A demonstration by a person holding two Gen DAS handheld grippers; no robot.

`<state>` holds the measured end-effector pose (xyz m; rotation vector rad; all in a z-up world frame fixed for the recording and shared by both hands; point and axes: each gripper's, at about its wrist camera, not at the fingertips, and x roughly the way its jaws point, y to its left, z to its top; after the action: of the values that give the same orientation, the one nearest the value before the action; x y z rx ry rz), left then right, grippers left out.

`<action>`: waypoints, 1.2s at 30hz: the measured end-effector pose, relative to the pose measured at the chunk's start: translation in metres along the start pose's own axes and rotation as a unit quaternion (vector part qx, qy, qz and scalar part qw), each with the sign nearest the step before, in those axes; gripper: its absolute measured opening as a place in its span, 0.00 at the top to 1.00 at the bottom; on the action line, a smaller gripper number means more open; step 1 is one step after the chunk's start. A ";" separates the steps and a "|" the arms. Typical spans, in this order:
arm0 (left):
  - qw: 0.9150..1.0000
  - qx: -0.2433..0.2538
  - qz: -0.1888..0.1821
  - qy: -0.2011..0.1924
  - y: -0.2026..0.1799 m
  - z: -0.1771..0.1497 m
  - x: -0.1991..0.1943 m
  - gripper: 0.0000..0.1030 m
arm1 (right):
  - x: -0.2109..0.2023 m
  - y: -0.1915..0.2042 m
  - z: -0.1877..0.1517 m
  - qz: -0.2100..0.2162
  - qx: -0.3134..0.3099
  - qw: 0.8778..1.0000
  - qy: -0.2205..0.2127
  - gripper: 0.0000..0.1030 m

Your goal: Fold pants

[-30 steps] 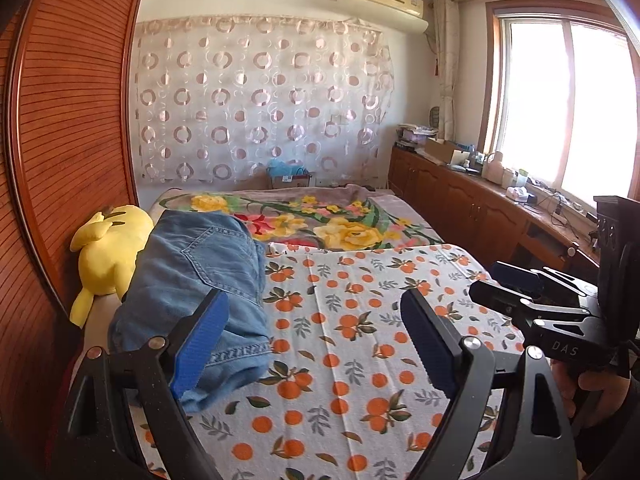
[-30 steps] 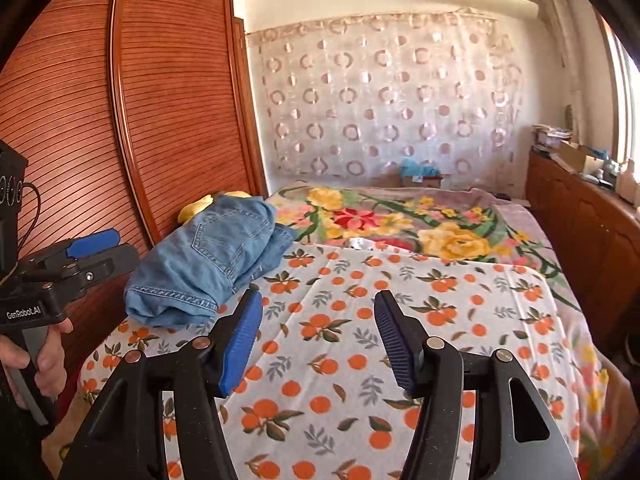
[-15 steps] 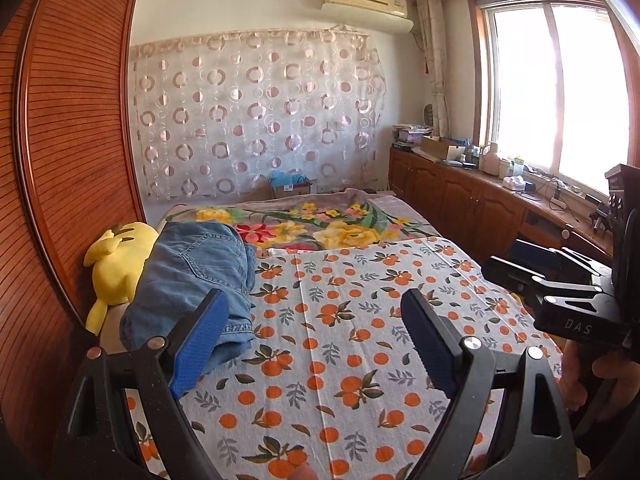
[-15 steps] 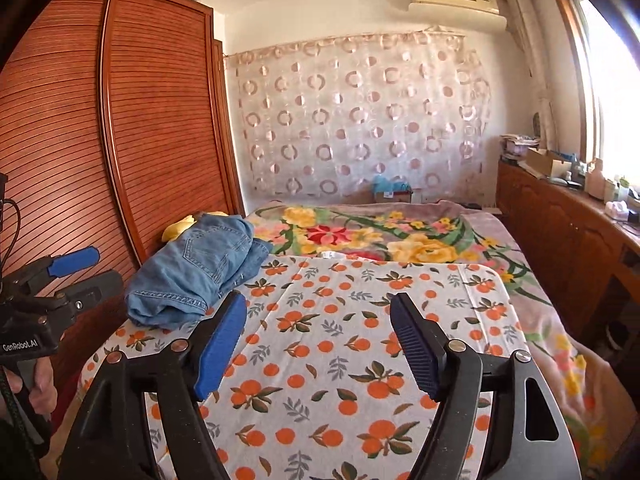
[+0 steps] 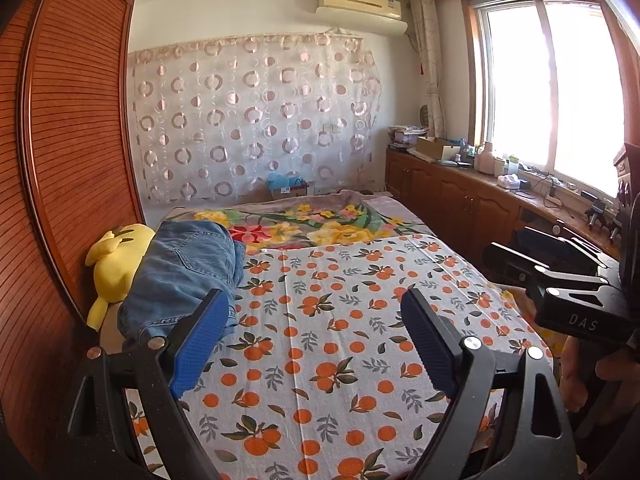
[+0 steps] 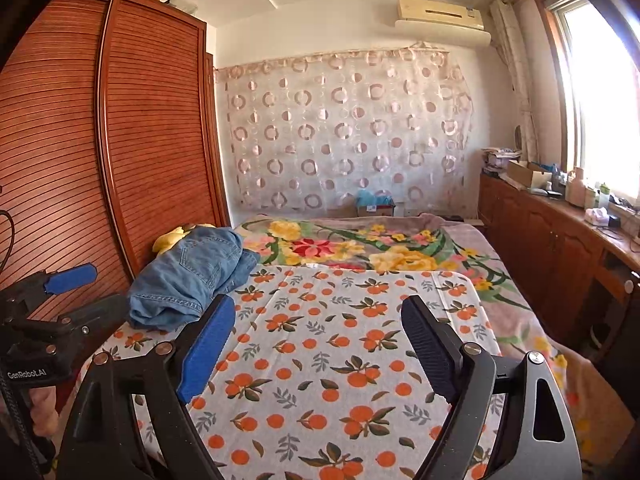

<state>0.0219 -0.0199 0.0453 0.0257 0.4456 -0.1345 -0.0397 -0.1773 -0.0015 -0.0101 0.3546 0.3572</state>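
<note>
Left claw [image 5: 308, 340]: held wide, nothing between the blue pads; carried above the near part of the bed, well short of the jeans.

Right claw [image 6: 312, 344]: jaws have just been opening and now stand wide, nothing between them; likewise held over the near sheet. Its black body is seen at the right edge of the left view, gripped by a hand [image 5: 580, 384].

Sheet [image 5: 340, 340]: white, printed with oranges, laid over the near half of the bed. A crease runs down its middle. Risk: it could be pinched together with denim if a claw is closed low, and dragged out of place.

Jeans [image 5: 180, 272]: blue denim, lying in a folded bundle at the left edge of the bed, partly on the sheet, hem end nearest. The task is judged largely done. Risk: the bundle sits close to the edge and leans on the toy, so a nudge from a claw, or a settling of the toy, could tip it off or loosen the fold.

Toy [image 5: 116, 264]: yellow plush, wedged between jeans and wardrobe, touching the jeans.

Wardrobe [image 5: 76, 140]: slatted brown doors, just beside the bed. Risk: the left claw could be knocked against it in any reach to the bundle.

Blanket [image 5: 320, 228]: floral, covering the far half of the bed.
</note>
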 end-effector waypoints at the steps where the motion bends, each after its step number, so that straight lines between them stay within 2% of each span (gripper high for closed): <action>1: 1.000 0.000 0.002 0.001 -0.001 -0.001 -0.001 0.14 | -0.001 0.000 -0.002 -0.001 0.000 1.000 0.000 0.16; 22: 0.998 -0.027 0.046 0.018 0.030 -0.032 0.001 0.14 | 0.003 -0.006 -0.019 0.006 -0.007 1.000 0.024 0.15; 36: 0.998 -0.026 0.046 0.023 0.031 -0.038 0.005 0.14 | -0.002 -0.010 -0.024 0.006 -0.004 1.000 0.029 0.15</action>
<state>0.0140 0.0125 0.0091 -0.0020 0.4938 -0.0316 -0.0463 -0.1892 -0.0234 -0.0267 0.4103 0.3716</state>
